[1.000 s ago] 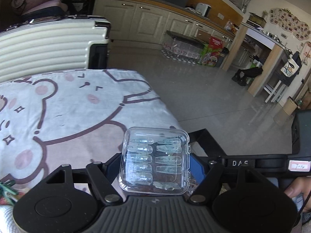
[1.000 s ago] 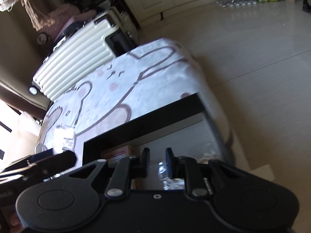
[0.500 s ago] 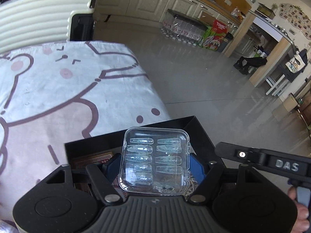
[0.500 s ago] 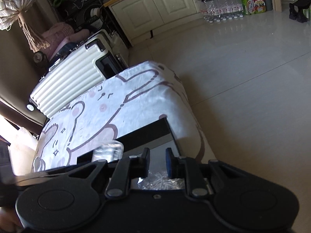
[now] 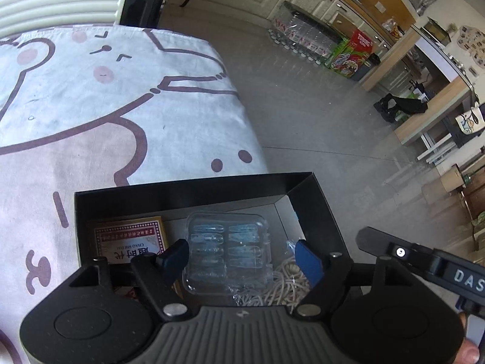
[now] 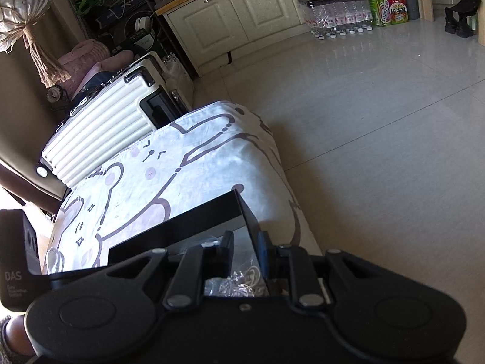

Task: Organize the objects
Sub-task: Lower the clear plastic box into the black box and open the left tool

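A clear plastic case of false nails lies inside a black open box on the bear-print cloth. My left gripper hangs over the box with its jaws spread wide, apart from the case. A red card pack and a bag of pale rubber bands lie in the box beside the case. My right gripper sits at the box's right corner, jaws a narrow gap apart with the box's right wall between them; the bag shows below it.
A cream ribbed suitcase stands behind the bear-print table. Tiled floor lies to the right, with bottled water and a carton by the cabinets. The table's right edge drops off just past the box.
My left gripper moved forward over the black box, opened, and let the nail case drop into it. The right gripper drew back and tilted up near the box corner.
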